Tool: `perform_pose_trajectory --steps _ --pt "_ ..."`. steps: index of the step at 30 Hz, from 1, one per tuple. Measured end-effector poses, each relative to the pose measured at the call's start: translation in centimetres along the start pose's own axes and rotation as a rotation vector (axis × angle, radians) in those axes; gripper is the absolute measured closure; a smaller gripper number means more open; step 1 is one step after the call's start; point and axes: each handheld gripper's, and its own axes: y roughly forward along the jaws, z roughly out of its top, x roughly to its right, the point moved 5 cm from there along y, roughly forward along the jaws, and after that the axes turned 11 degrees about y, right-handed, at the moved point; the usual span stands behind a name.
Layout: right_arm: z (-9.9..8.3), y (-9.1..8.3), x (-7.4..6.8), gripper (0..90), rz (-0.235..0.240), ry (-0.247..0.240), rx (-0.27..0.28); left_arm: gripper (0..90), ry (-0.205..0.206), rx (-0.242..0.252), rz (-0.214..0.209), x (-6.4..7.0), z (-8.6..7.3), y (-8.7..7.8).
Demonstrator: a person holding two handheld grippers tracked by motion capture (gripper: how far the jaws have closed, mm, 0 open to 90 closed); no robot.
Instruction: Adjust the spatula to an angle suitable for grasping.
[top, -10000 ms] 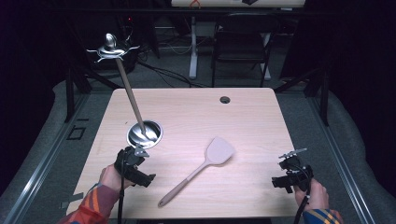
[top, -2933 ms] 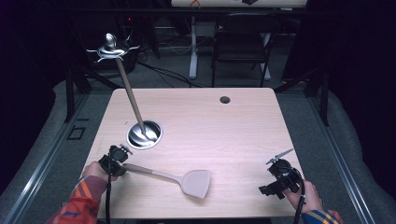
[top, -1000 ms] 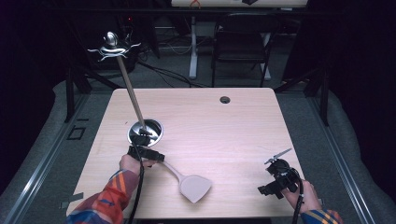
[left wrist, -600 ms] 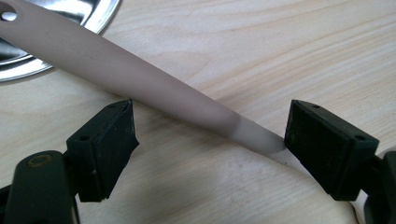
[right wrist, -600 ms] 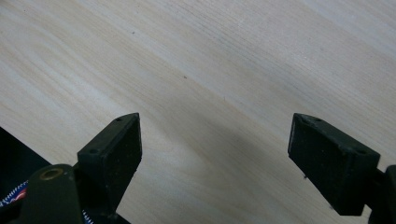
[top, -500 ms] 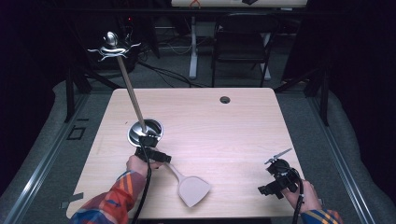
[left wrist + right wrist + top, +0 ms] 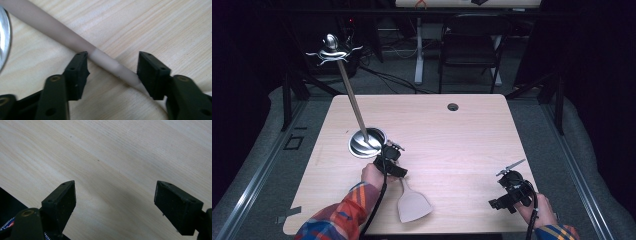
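A beige spatula [image 7: 414,205] lies on the wooden table [image 7: 462,140], its blade toward the front edge and its handle pointing up toward my left gripper [image 7: 397,170]. In the left gripper view the handle [image 7: 62,35] runs slantwise between the jaws of my left gripper [image 7: 112,62] and touches both pads, so the gripper is shut on it. Just behind that hand, a metal stand has a round base [image 7: 364,142] and a tall rod topped with hooks [image 7: 334,47]. At the front right, my right gripper [image 7: 501,201] stands open over bare wood [image 7: 115,192].
A small black cable hole [image 7: 453,106] sits near the table's far edge. A black chair [image 7: 472,45] and a desk leg stand behind the table. The stand's shiny base edge [image 7: 3,37] lies close to the left jaw.
My left gripper took the spatula's handle and carried it up toward the stand's base. The spatula swung round, so its blade now points at the front edge. The right gripper stayed put.
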Motion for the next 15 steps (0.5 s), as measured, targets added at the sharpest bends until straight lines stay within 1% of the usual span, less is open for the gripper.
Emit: perform_pose_trajectory --steps 2,4,5,6,7,8,9,11,12,14,15 --pt "0.01 0.01 -0.01 17.5 0.002 0.000 0.001 50.3 0.028 0.002 0.008 0.08 0.18 -0.17" --pt "0.02 0.03 -0.06 17.5 0.010 -0.001 0.000 52.3 0.042 -0.006 0.009 0.13 0.30 -0.19" --pt "0.02 0.03 -0.08 17.5 0.010 -0.001 0.000 52.3 0.038 -0.016 0.002 0.04 0.35 -0.22" --pt "0.02 0.06 -0.12 17.5 0.010 0.004 0.005 52.3 0.023 -0.026 -0.008 -0.05 0.35 -0.29" --pt "0.02 0.05 -0.17 17.5 0.016 0.004 0.004 52.1 0.023 -0.024 -0.007 -0.18 0.30 -0.29" --pt "0.01 0.04 -0.17 17.5 0.016 0.003 0.005 51.9 0.013 -0.025 -0.004 -0.19 0.25 -0.32" --pt "-0.02 -0.02 -0.13 17.5 0.011 0.002 -0.002 48.7 -0.001 -0.026 0.004 -0.23 0.21 -0.29" --pt "-0.03 -0.01 -0.11 17.5 0.003 0.005 0.002 42.4 -0.021 -0.028 0.016 -0.37 0.09 -0.26" --pt "-0.04 0.09 -0.22 17.5 0.005 0.021 0.020 40.7 -0.030 -0.030 0.019 -0.39 0.02 -0.24" --pt "-0.05 0.09 -0.19 17.5 0.012 0.016 0.016 37.4 -0.044 -0.033 0.026 -0.41 -0.03 -0.24" --pt "-0.05 -0.04 -0.06 17.5 0.006 0.000 -0.003 36.2 -0.045 -0.039 0.029 -0.44 -0.09 -0.27"
